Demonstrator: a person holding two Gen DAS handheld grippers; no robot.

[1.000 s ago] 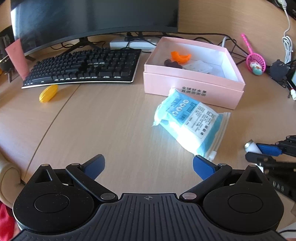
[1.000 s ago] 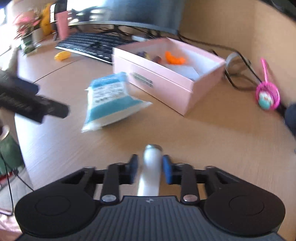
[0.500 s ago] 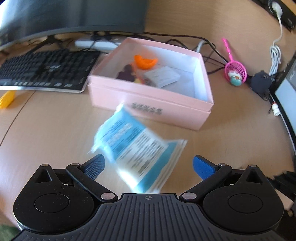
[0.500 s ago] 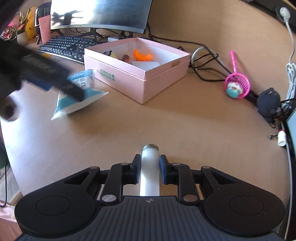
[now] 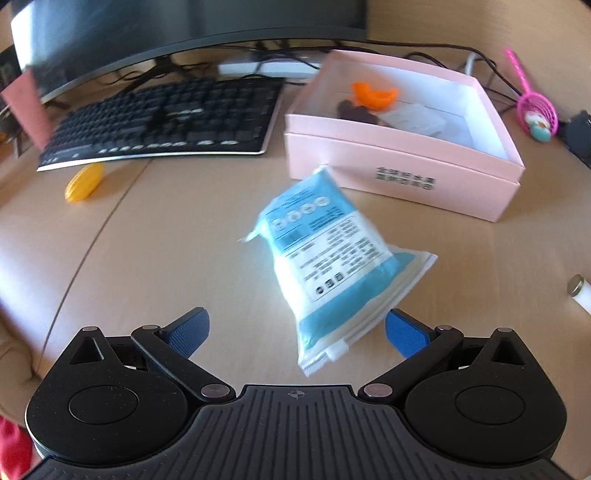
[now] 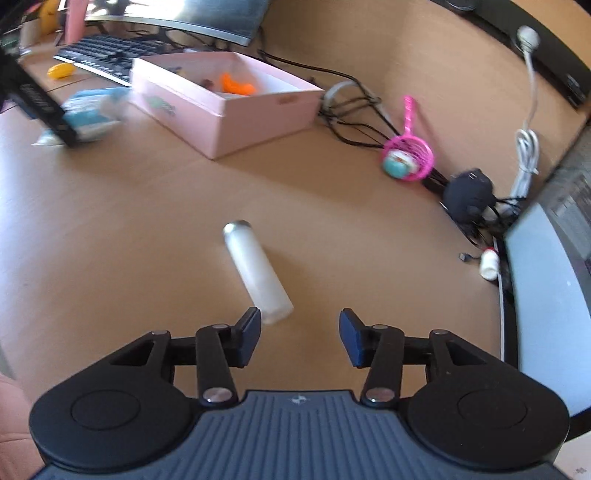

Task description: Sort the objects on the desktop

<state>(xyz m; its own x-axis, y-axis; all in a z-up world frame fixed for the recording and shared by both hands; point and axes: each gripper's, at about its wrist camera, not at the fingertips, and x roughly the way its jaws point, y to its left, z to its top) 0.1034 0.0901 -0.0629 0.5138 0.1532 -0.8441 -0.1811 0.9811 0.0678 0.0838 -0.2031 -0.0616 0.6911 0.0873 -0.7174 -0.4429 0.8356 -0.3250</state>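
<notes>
Two handheld grippers work over a light wooden desk (image 5: 155, 236). Seen from the left wrist camera, the left gripper (image 5: 297, 328) has its blue-padded jaws spread wide, and the near end of a blue and white plastic packet (image 5: 325, 254) lies between them; neither pad presses on it. The packet lies slanted on the desk just in front of an open pink box (image 5: 402, 155), which holds an orange piece (image 5: 373, 94), a dark piece and a flat white item. To the left of the box sit a black keyboard (image 5: 166, 118) and, near its front edge, a small yellow toy (image 5: 84, 181); a dark monitor (image 5: 177, 26) rises behind. Seen from the right wrist camera, the right gripper (image 6: 300, 332) has its jaws opening, with a white tube (image 6: 256, 271) lying on the desk just ahead; the tube's near end sits close against the left pad and slants away to the left, and it is not pinched. Farther right on the desk are a pink toy net (image 6: 408, 147) with a teal ball, a tangle of black cables and a white cord.
</notes>
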